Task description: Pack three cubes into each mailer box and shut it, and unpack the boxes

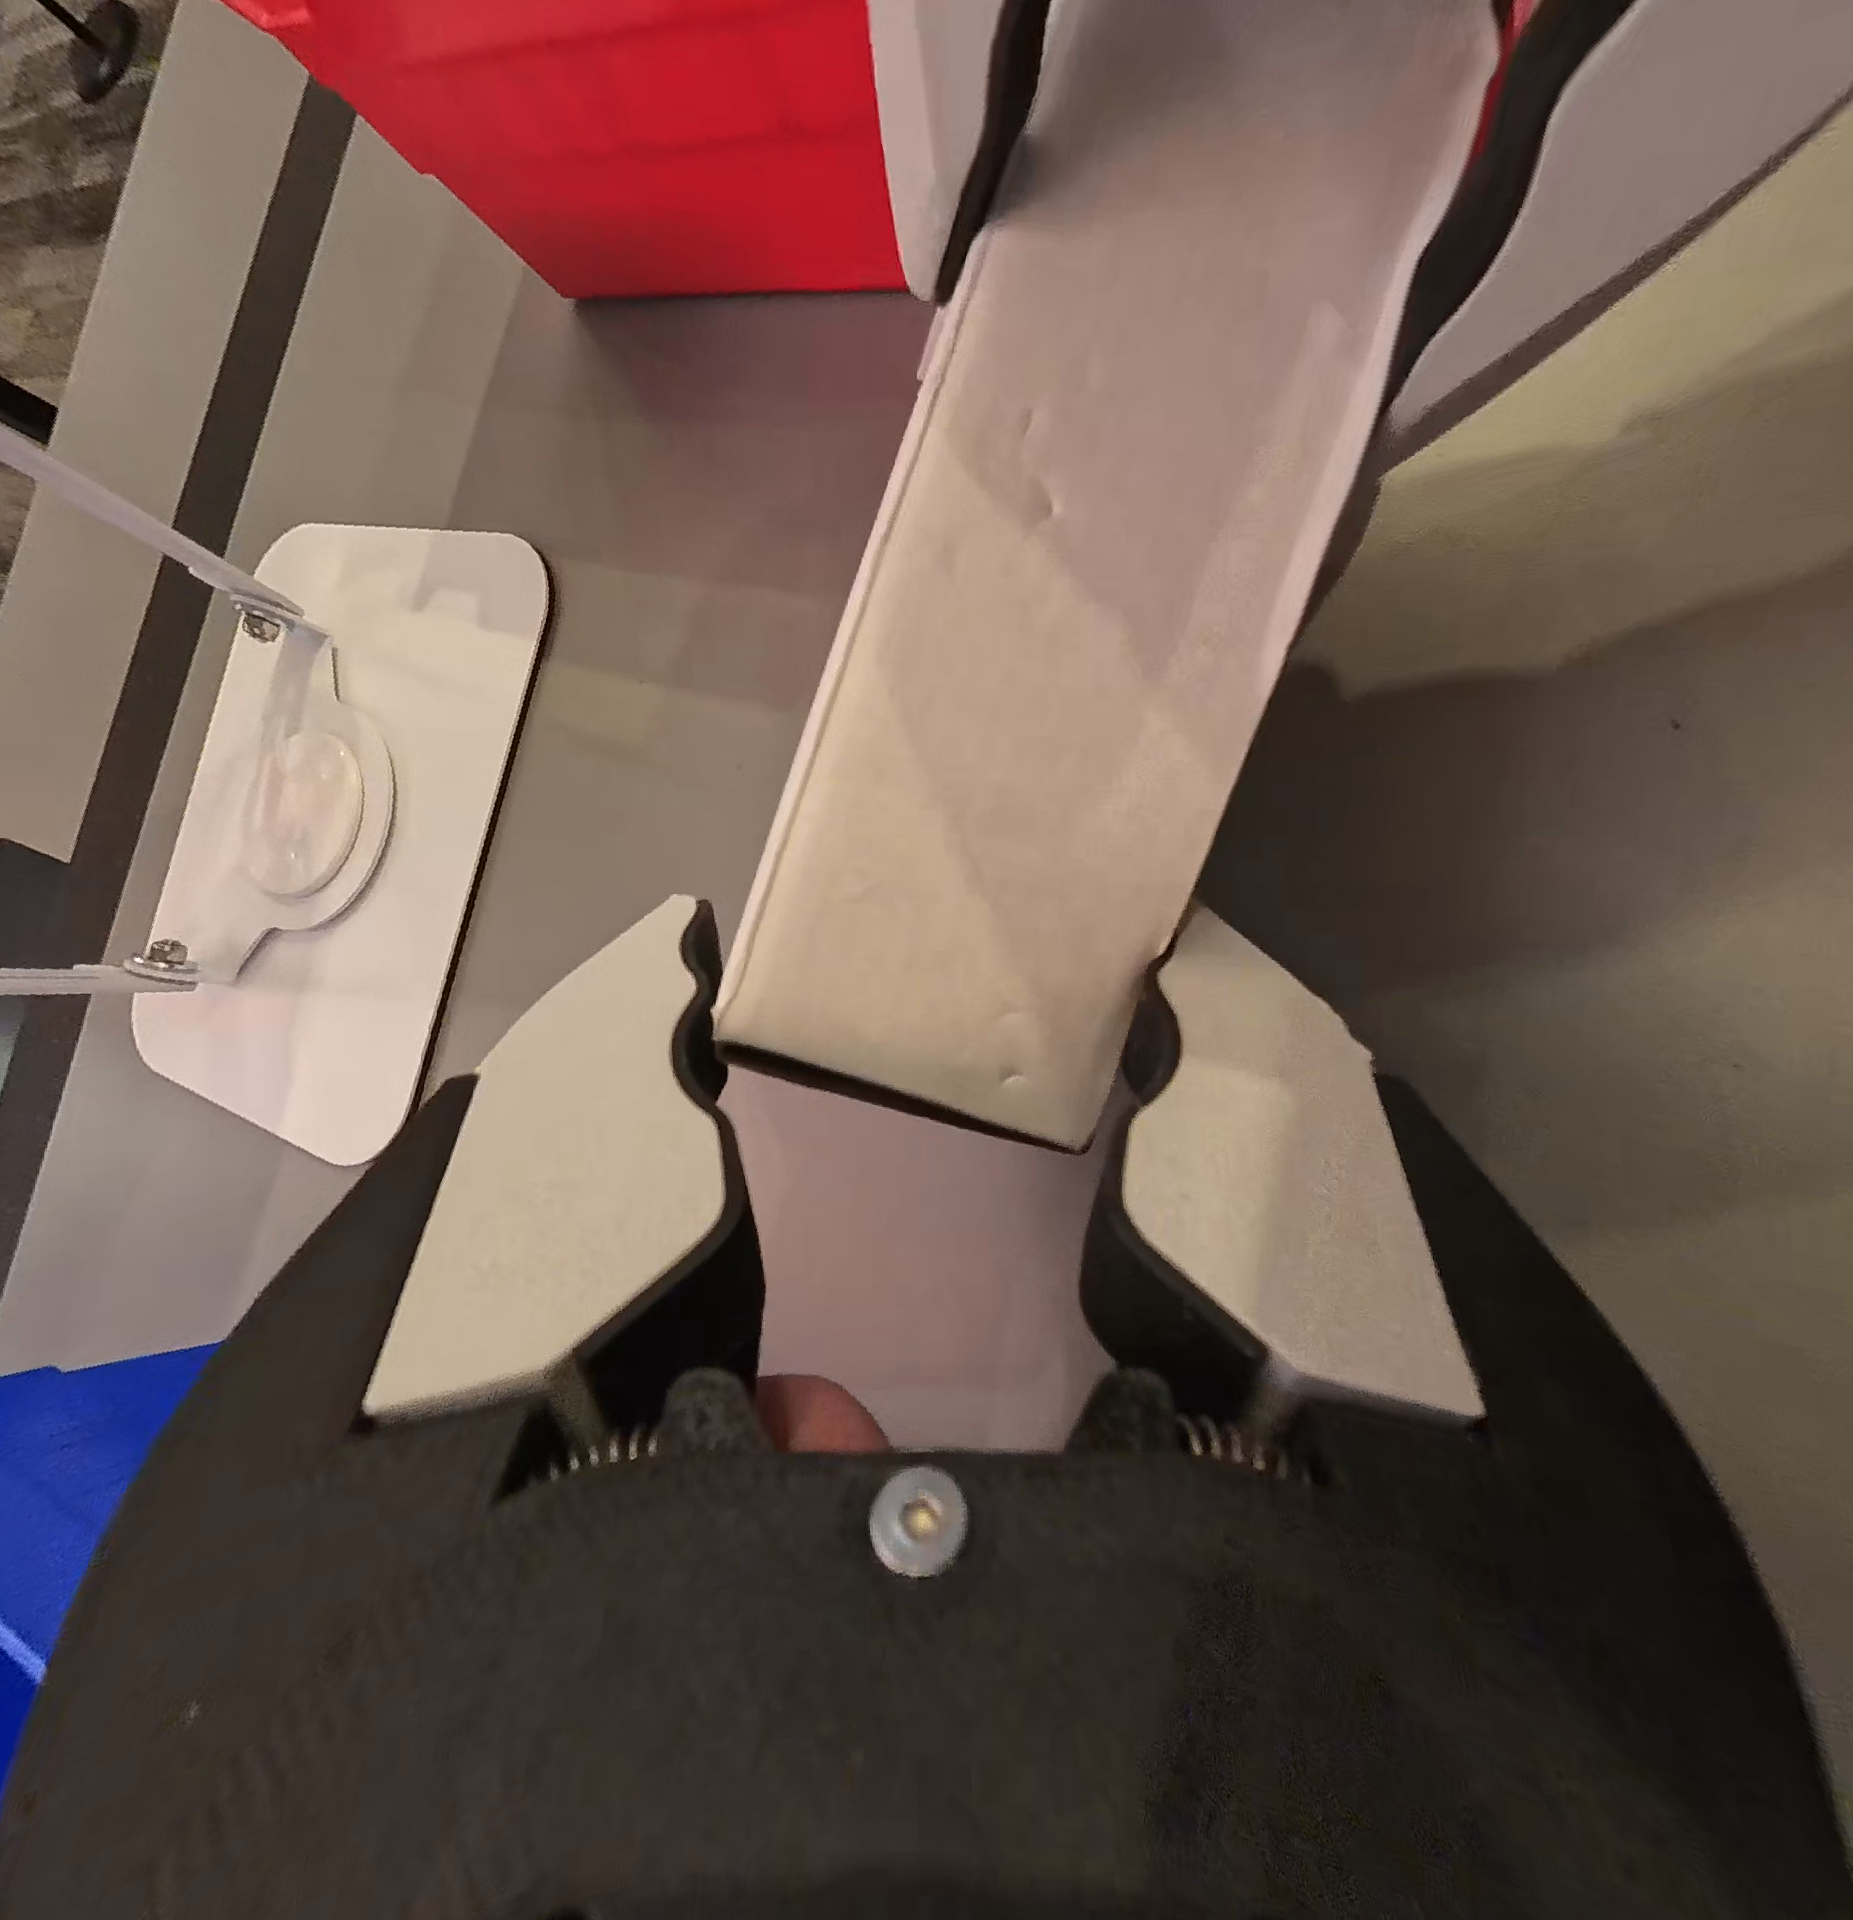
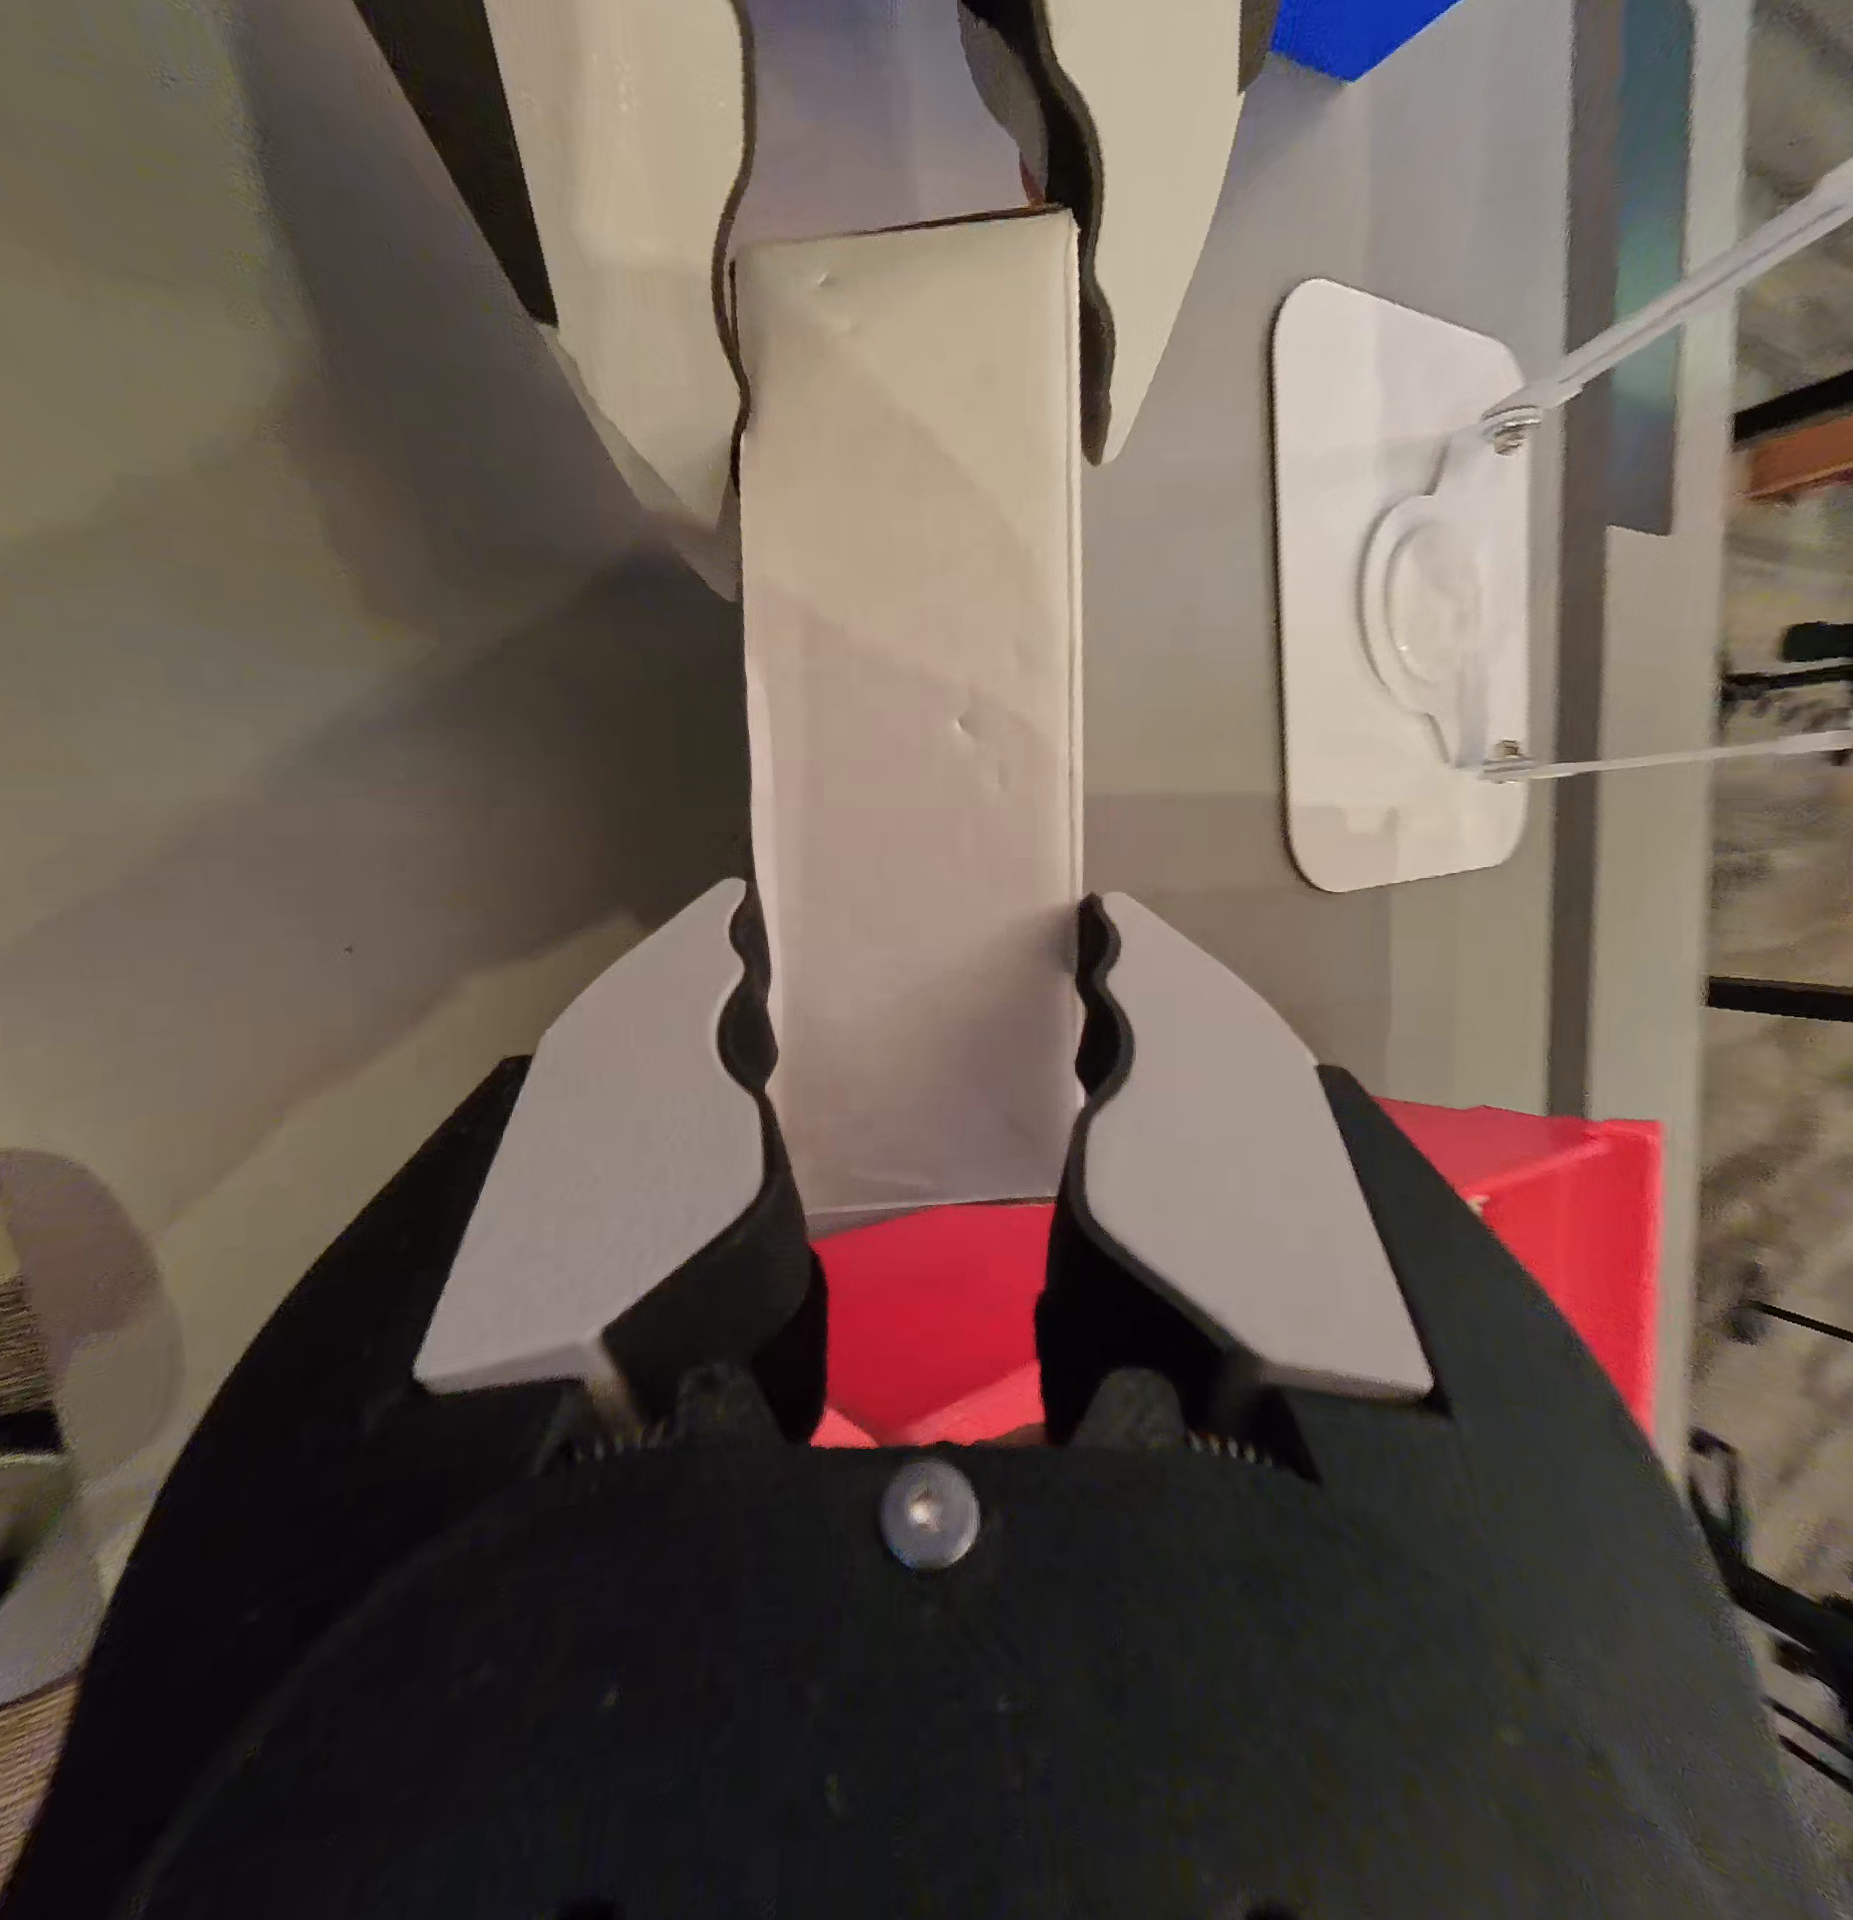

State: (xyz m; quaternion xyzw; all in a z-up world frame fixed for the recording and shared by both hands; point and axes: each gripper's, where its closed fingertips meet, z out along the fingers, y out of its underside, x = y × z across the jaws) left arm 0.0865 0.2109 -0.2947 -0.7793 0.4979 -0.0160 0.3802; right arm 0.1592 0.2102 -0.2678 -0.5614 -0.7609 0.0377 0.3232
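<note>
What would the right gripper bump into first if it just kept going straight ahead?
Probably the left gripper, which holds the far end of the same white mailer box. The right gripper is closed on the near end, so the box would be pushed along; depth is hard to judge.

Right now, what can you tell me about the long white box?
The white box is a long, narrow, smooth cardboard box with small dents, and it looks shut. It is held between the two tongs, each closed across one end: the left tongs near one short end, the right tongs at the other. It sits above a grey table, near a red bin.
</note>
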